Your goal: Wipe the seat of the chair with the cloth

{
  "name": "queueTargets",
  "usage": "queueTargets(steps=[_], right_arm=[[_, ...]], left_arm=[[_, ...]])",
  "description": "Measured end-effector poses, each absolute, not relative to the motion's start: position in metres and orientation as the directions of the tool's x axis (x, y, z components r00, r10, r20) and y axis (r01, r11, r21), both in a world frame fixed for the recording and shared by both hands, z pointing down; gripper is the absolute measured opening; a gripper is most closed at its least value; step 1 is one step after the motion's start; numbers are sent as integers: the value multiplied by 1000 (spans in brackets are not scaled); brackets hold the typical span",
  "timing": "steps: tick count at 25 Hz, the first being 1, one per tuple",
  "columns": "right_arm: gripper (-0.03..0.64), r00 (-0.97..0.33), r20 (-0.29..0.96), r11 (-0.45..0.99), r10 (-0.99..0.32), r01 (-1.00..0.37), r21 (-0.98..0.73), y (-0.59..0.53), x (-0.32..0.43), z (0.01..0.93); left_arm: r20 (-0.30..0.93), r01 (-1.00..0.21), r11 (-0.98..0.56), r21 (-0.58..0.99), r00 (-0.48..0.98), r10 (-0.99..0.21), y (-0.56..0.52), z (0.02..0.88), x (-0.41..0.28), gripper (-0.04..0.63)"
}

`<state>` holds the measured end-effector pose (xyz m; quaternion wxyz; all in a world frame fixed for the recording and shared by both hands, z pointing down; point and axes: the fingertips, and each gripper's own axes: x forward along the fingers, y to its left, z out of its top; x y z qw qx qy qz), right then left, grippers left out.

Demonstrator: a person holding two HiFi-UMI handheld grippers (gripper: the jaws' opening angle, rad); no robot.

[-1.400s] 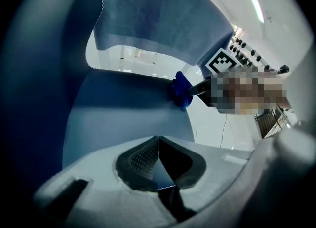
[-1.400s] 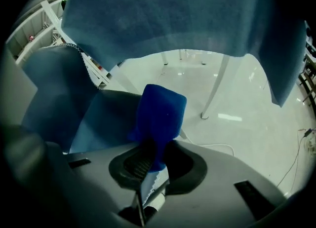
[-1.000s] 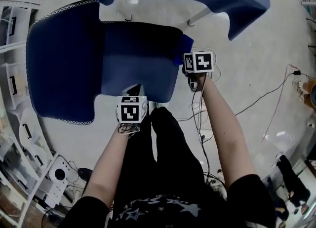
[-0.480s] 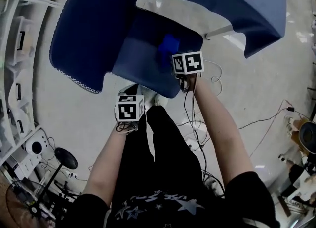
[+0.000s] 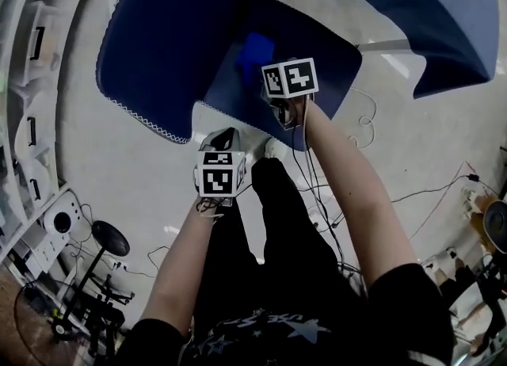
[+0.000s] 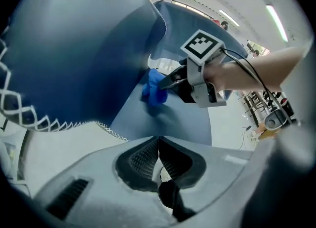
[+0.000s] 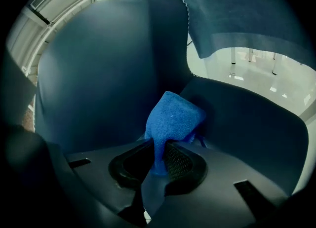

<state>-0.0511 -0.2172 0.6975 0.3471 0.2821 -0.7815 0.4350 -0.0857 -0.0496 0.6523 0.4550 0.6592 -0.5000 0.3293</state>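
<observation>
The chair has a dark blue seat [image 5: 325,55] and a broad backrest [image 5: 174,32]. My right gripper [image 5: 277,89] reaches over the seat and is shut on a bright blue cloth [image 5: 255,49], which presses on the seat near the backrest. In the right gripper view the cloth [image 7: 173,116] bunches up out of the shut right gripper [image 7: 159,154], with the seat [image 7: 247,123] beyond it. My left gripper [image 5: 225,141] hangs shut and empty just off the seat's front edge. In the left gripper view the left gripper [image 6: 158,145] faces the cloth [image 6: 154,88] and the seat [image 6: 173,118].
A blue cover [image 5: 428,8] hangs over furniture behind the chair at the upper right. Cables [image 5: 432,190] trail across the pale floor on the right. White shelving [image 5: 32,111] lines the left side, and a stand [image 5: 107,239] sits at the lower left.
My right gripper has carried the cloth across the seat from its right edge toward the backrest side. The left gripper has stayed by the seat's front edge.
</observation>
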Motion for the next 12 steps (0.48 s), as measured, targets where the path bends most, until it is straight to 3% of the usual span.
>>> queueTargets(steps=[6, 12], right_arm=[[57, -633, 761, 445, -142, -727, -523, -218, -90, 714], [57, -585, 791, 403, -178, -777, -483, -219, -75, 729]], left_arm=[[880, -940, -138, 311, 339, -332, -46, 654, -92, 20], [890, -937, -171, 304, 343, -301, -50, 662, -99, 20]])
